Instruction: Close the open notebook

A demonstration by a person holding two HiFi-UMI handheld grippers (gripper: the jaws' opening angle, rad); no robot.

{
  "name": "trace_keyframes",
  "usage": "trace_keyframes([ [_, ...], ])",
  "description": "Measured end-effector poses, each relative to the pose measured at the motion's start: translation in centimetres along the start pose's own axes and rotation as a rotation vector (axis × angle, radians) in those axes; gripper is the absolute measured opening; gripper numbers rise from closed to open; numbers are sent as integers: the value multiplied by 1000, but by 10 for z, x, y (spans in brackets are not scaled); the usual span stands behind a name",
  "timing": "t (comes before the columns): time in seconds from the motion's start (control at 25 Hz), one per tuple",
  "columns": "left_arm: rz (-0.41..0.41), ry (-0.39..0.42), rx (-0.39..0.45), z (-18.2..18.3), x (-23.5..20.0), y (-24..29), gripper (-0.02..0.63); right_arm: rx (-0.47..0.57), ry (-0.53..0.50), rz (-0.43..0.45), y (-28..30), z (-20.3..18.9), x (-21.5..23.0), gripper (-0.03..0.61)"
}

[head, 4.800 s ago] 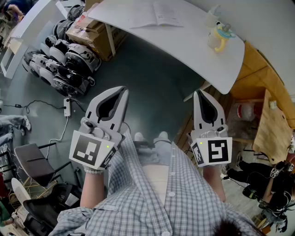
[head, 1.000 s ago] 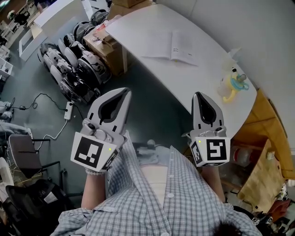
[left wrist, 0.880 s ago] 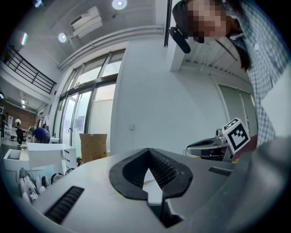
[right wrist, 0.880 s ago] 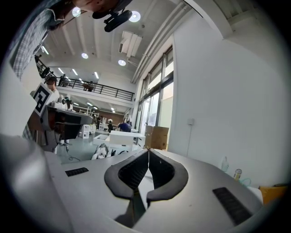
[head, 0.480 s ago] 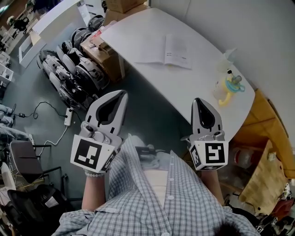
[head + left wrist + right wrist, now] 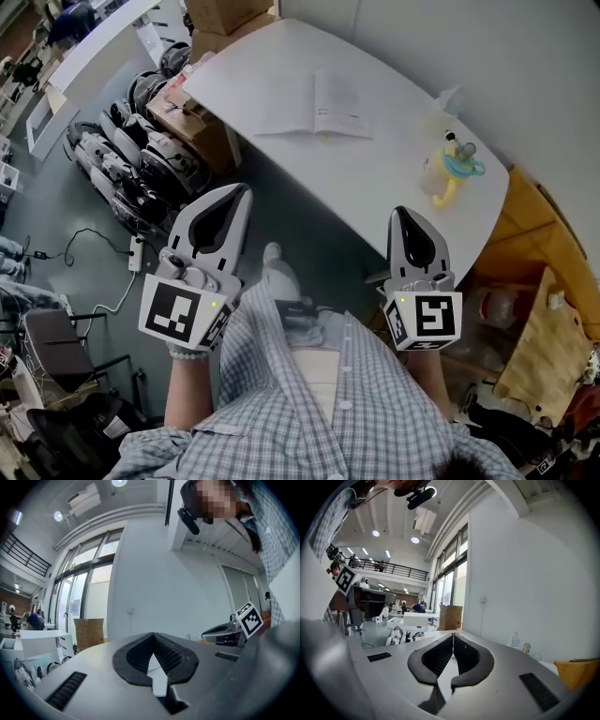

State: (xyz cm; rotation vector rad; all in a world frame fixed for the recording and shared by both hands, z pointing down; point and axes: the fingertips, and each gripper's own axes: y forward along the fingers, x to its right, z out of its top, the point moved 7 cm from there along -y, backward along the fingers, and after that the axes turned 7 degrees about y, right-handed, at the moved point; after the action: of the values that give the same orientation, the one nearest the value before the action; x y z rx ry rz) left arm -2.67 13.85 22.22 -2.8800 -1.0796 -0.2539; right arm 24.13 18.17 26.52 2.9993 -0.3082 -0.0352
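Head view, near to far: checked shirt [image 6: 309, 412] at the bottom edge, and both tools are held out in front of it over the floor [image 6: 319, 216].

- left tool [image 6: 244, 189]: jaws closed tip to tip, nothing between them. Left gripper view confirms this [image 6: 153, 635]: pads meet at the tip and it grips nothing.
- right tool [image 6: 403, 212]: same state, jaws pressed together and empty. In the right gripper view [image 6: 453, 634] the pads touch along the front.
- Both tools point roughly toward the table [image 6: 394, 178] and are short of its near edge. Neither touches anything.
- One shoe [image 6: 274, 258] shows between the tools, on the floor.
- notebook [image 6: 314, 108]: lies open and flat on the white table, pages up, toward the far-left part of the top. It is well apart from both tools.
- A yellow-and-teal plastic item [image 6: 450, 169] stands on the table's right end, apart from the notebook.
- Left of the table, a cardboard box [image 6: 187, 112] sits under its edge. A row of black-and-white devices [image 6: 141, 178] is lined up on the floor beside it, with a cable [image 6: 103, 281] nearer.
- Right of the table are tan boards [image 6: 544, 225].
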Motion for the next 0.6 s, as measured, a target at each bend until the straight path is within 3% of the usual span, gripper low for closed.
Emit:
trace_keyframes([
  [0.6, -86, -7, 4, -11, -23, 43, 6, -25, 12, -52, 35, -3, 4, 20],
])
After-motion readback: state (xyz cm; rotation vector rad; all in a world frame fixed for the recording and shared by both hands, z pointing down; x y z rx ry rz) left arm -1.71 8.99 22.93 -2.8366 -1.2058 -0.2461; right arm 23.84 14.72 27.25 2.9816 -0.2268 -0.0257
